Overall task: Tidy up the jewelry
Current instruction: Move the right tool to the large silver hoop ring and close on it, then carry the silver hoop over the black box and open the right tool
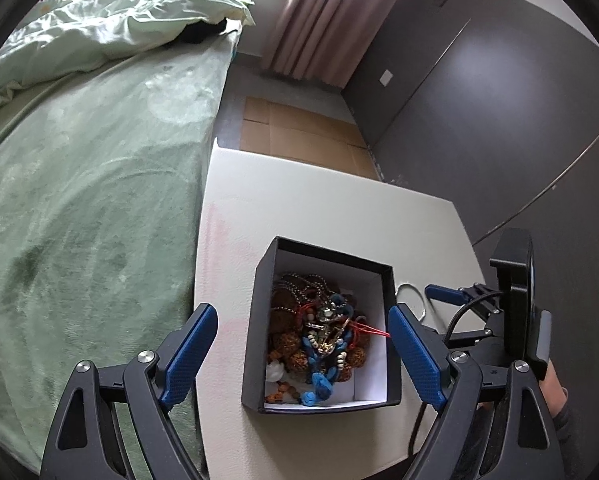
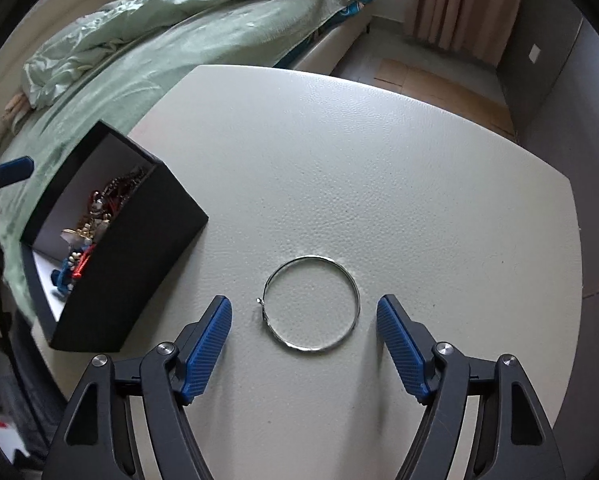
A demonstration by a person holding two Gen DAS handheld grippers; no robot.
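The silver bangle (image 2: 312, 304) lies flat on the white table (image 2: 379, 160), between the spread fingers of my right gripper (image 2: 304, 346), which grips nothing. To its left stands the black box (image 1: 255, 320), open-topped and holding a tangle of beaded jewelry (image 1: 319, 332); individual pieces are hard to separate at this resolution. My left gripper (image 1: 302, 354) straddles the box with jaws wide apart. A green-covered bed (image 1: 91, 184) adjoins the table.
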